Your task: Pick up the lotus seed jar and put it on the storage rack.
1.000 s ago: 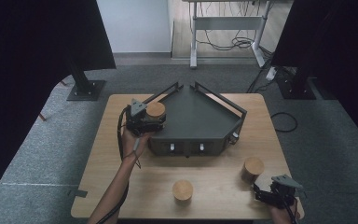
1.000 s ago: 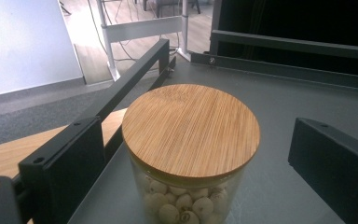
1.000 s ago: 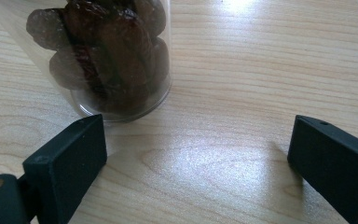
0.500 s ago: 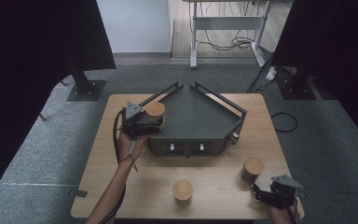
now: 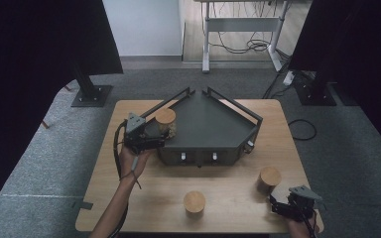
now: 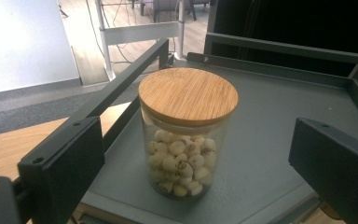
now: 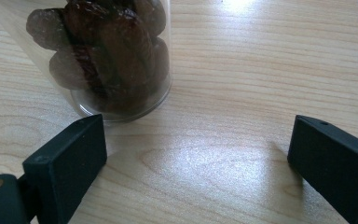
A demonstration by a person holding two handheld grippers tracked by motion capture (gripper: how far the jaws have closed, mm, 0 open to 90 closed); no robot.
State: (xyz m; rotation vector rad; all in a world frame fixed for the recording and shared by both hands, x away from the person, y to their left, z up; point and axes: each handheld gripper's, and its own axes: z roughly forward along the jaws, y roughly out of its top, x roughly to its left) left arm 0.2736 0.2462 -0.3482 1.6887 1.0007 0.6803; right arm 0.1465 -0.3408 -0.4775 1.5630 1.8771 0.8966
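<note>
Two open grippers, neither gripping anything. The left gripper (image 5: 151,141) faces the nut jar (image 6: 186,130) at the tray's (image 5: 213,129) nine o'clock edge; its spread jaws could clip it and tip it. The right gripper (image 5: 283,208) idles at five o'clock.

Your light wooden table (image 5: 129,188) carried a dark grey five-sided metal tray (image 5: 213,129) at its far middle, and two bamboo-lidded glass jars, one (image 5: 194,202) near the front edge, another (image 5: 270,177) toward its right.

Lidded jar (image 5: 194,203) at table's (image 5: 144,198) front
</note>
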